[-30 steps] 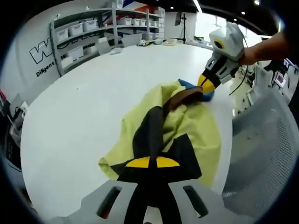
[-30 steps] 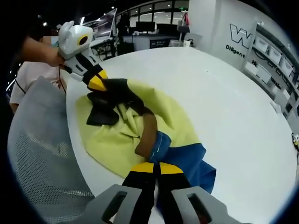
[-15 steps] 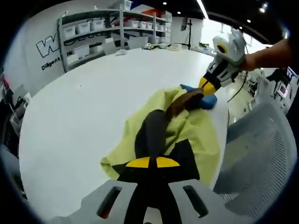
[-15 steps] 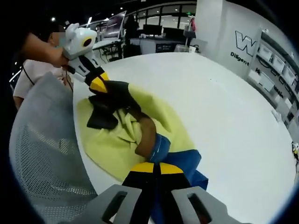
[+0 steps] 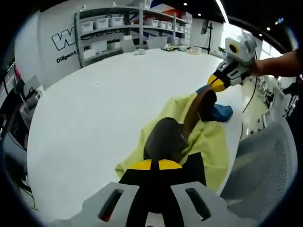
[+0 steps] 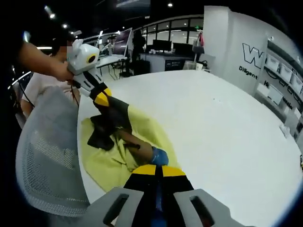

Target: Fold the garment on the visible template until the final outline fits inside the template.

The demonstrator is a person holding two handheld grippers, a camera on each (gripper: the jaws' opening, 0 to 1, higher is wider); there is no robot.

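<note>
A garment with yellow (image 5: 212,144), black, brown and blue panels lies bunched near the edge of a white round table (image 5: 90,109). My left gripper (image 5: 155,164) is shut on a black fold (image 5: 163,142) of it. My right gripper (image 5: 218,84) holds the far end, where a blue part (image 5: 221,112) hangs below. In the right gripper view, my right gripper (image 6: 156,170) is shut on the garment beside a brown and blue strip (image 6: 150,153). The left gripper (image 6: 100,97) grips the black part (image 6: 113,118) above the yellow cloth (image 6: 102,161). The cloth between them is stretched off the table (image 6: 227,127).
A grey mesh chair back (image 5: 265,165) (image 6: 45,156) stands against the table edge beside the garment. Shelves with bins (image 5: 118,23) line the wall with lettering. Desks with monitors (image 6: 123,40) stand beyond the table. A person's hand (image 6: 59,68) holds the left gripper.
Both grippers have risen with the garment, so the strip between them now hangs taut above the table. The yellow cloth has bunched up narrower beneath it.
</note>
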